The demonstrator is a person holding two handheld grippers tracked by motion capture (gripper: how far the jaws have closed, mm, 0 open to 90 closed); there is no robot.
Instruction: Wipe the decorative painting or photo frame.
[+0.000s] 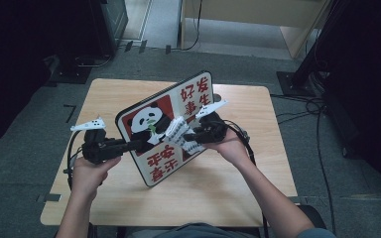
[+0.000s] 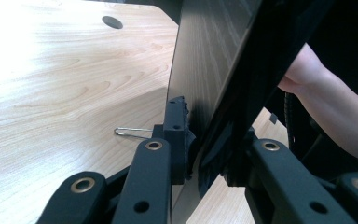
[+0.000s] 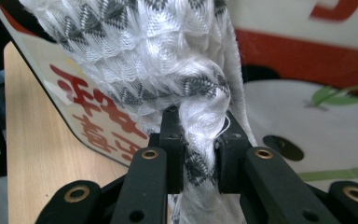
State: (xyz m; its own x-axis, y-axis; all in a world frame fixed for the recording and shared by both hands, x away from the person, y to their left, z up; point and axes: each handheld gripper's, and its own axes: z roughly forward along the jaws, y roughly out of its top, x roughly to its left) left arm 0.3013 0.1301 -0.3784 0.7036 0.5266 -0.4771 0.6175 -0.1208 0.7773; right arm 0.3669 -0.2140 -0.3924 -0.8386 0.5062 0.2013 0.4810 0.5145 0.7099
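Left tool point(image 1: 138, 145) pinched the panda board point(image 1: 151, 124) upright on the surface point(image 1: 238, 183); right tool point(image 1: 191, 140) pinched a white-grey cloth point(image 1: 178, 131) against its face.

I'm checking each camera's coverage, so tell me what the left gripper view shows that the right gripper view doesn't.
Left gripper view: the board's dark back, the left claw shut on the board's edge, a thin wire clip lying on the table, a round hole in the tabletop, and a forearm behind. Right gripper view: the printed front with red characters and the panda picture, plus a white and grey cloth pinched in the right claw. Both show the panda board and the wooden table.
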